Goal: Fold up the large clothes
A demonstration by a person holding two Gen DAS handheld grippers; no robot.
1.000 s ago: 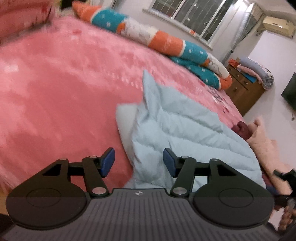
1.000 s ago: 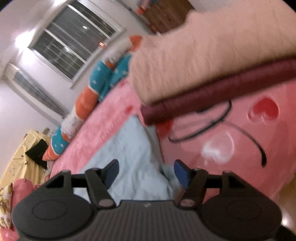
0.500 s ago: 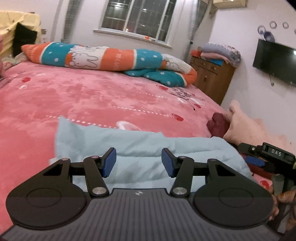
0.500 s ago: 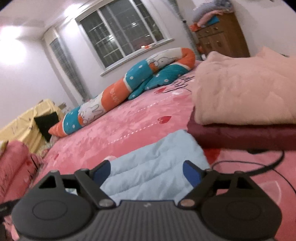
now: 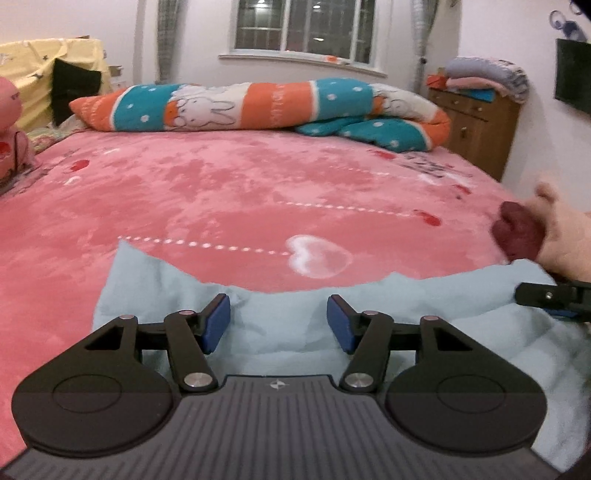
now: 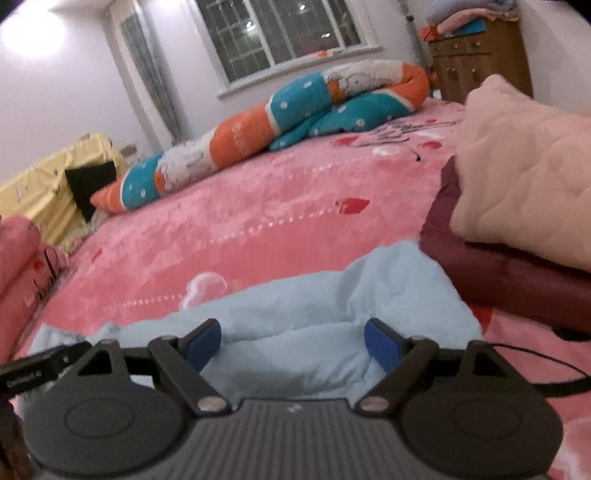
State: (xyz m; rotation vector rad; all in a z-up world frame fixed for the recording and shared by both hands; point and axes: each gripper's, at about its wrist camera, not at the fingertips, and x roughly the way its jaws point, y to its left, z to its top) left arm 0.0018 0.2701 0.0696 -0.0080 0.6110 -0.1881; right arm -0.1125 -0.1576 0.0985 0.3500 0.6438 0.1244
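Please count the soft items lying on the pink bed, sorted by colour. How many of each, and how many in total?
Light blue padded garment: 1
Dark red folded garment: 1
Peach quilted garment: 1
Orange, teal and white rolled quilt: 1
Total: 4

Both mounted low behind each claw, facing across the bed (image 5: 221, 192) toward the window (image 6: 273, 37); sharing quilt (image 5: 280, 328), bolster (image 6: 295, 110).

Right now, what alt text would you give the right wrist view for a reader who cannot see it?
The right tongs stand open over a crumpled light blue garment on a pink bedspread. To the right, a peach quilted item lies on a maroon one; a rolled orange and teal quilt lies below the window.
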